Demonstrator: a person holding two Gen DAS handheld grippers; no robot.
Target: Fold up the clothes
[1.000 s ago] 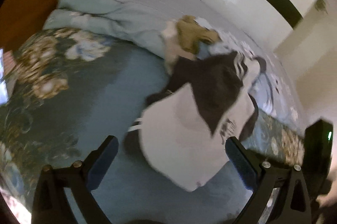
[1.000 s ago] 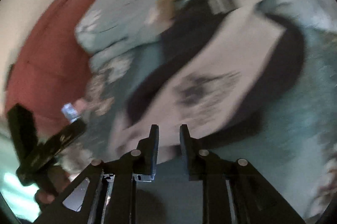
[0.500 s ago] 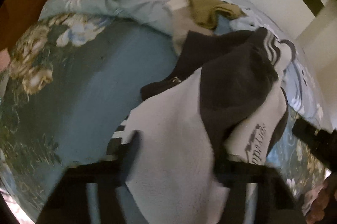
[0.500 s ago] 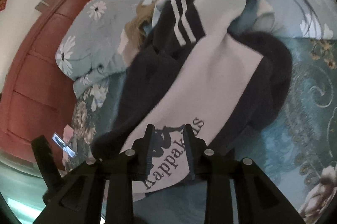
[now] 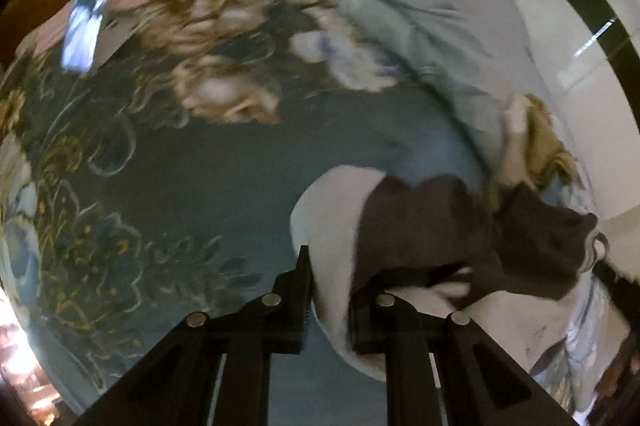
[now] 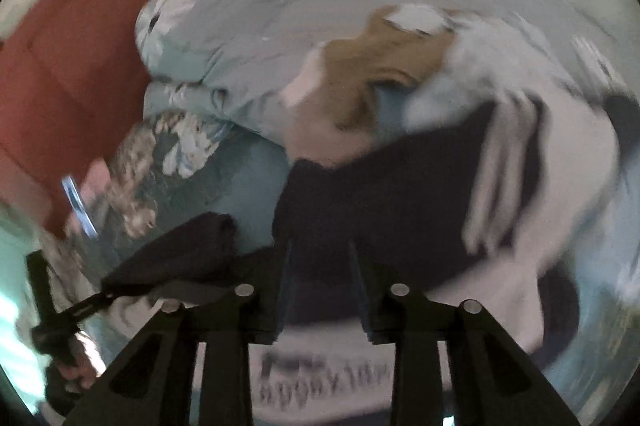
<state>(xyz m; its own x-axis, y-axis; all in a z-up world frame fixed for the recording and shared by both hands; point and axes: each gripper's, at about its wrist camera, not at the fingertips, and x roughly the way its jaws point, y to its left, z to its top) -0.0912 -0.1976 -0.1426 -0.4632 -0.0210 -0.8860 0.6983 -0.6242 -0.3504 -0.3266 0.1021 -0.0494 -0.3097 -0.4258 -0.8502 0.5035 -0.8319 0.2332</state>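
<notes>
Left wrist view: the left gripper [image 5: 330, 300] has just been closing, and its jaws now pinch a fold of the white and dark sweatshirt [image 5: 432, 238], whose pale edge passes between the two fingers. The sweatshirt lies on the teal flowered bedspread [image 5: 192, 193], at its right-hand part, just beside a tan garment [image 5: 544, 141] and against a pale blue daisy-print quilt [image 5: 420, 5]. A phone [image 5: 96, 5] lies near the bedspread's far left corner.

Right wrist view: the right gripper [image 6: 322, 290] has just been opening; its jaws stand partly apart over the dark part of the sweatshirt [image 6: 400, 193], and blur hides whether the pads press on the cloth. Printed lettering [image 6: 324, 374] shows on the white panel below the fingers. At the lower left, a hand [image 6: 74, 366] holds the other gripper's handle.
</notes>
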